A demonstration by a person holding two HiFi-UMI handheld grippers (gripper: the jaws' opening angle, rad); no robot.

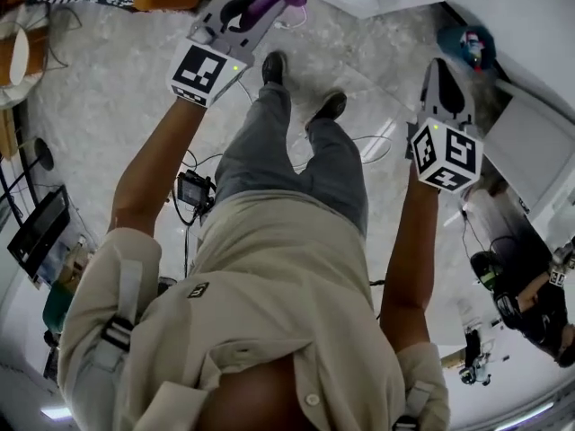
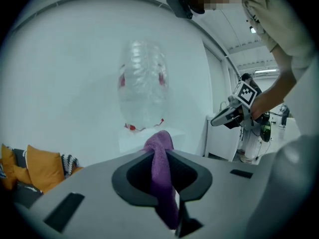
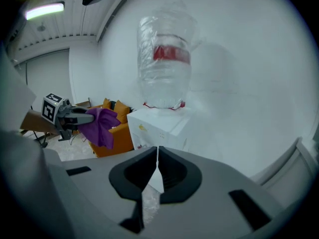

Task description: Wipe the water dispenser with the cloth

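left tool (image 2: 162, 154) clamps the purple cloth (image 2: 163, 185); right tool (image 3: 157, 151) pressed together, empty, facing the water dispenser (image 3: 160, 127)

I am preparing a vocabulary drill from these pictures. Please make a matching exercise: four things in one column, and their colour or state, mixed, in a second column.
1 cloth
2 right tool
3 water bottle
4 cushion

a orange
b shut, nothing in it
c purple, gripped by the left tool
d clear, standing on the white dispenser

Pairs: 1-c, 2-b, 3-d, 4-a.
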